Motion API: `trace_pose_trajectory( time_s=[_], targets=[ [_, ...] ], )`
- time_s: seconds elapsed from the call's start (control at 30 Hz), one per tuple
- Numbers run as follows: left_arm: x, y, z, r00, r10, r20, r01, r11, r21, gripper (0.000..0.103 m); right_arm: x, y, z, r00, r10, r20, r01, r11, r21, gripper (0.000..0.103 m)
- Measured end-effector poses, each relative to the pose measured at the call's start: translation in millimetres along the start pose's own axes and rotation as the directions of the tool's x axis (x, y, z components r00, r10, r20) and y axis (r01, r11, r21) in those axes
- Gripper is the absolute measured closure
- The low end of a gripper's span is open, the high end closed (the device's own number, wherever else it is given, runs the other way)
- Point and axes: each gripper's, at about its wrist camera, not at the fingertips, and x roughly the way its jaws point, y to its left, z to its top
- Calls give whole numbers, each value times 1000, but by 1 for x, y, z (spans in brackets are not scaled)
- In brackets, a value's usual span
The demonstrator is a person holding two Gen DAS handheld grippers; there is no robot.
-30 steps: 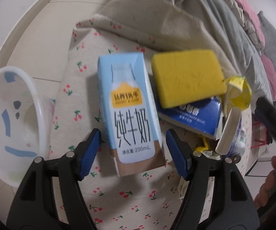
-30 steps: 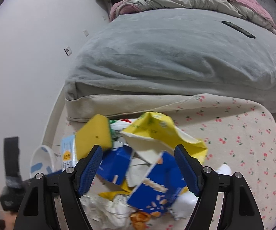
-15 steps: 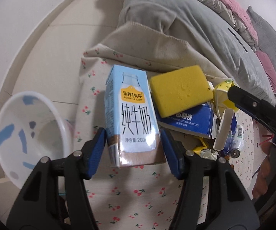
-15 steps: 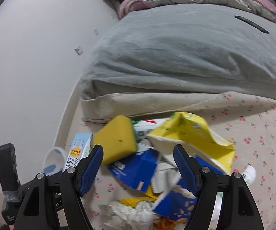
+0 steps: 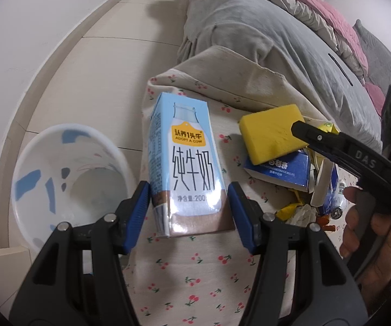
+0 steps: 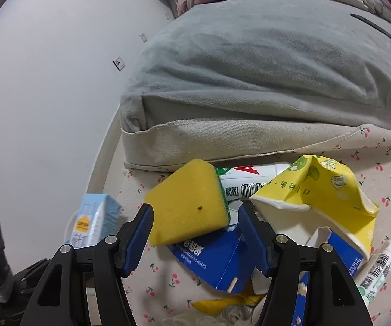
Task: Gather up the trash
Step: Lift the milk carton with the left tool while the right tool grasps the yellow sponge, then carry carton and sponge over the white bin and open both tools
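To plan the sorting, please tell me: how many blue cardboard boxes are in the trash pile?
2. One blue box lies under the yellow sponge, between the right hand-held gripper fingers. Another blue box sits right, below the yellow carton. Others may be hidden.

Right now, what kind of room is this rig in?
Most likely a bedroom. A bed with a grey blanket and pink quilt fills the background, a cherry-print cloth covered in trash sits beside it, and a white bin stands on the pale tiled floor.
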Motion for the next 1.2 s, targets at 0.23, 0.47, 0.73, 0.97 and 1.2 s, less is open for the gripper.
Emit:
trace_pose_trajectory(
  time_s=[0.23, 0.47, 0.73, 0.97, 1.2],
  targets=[
    [-7, 11, -2, 1000, 1, 13, -1, 1000, -24, 43, 16, -4, -2, 1000, 27, -14, -27, 1000, 2, 63],
    [-19, 25, -6, 999, -7, 36, 8, 999, -39, 43, -2, 11, -6, 999, 43, 32, -41, 997, -68, 67],
    [-34, 52, -17, 998, 6, 63, -2, 998, -58, 43, -32, 44, -20, 991, 107, 79, -94, 983, -155, 68],
    [-41, 94, -34, 996, 56, 66, -49, 994, -97, 43, -28, 84, -42, 986, 162, 43, -149, 965, -218, 68],
    [-50, 138, -47, 993, 97, 65, -85, 983, -161, 43, 16, 137, -65, 981, 187, -56, -195, 938, -288, 67]
  ],
)
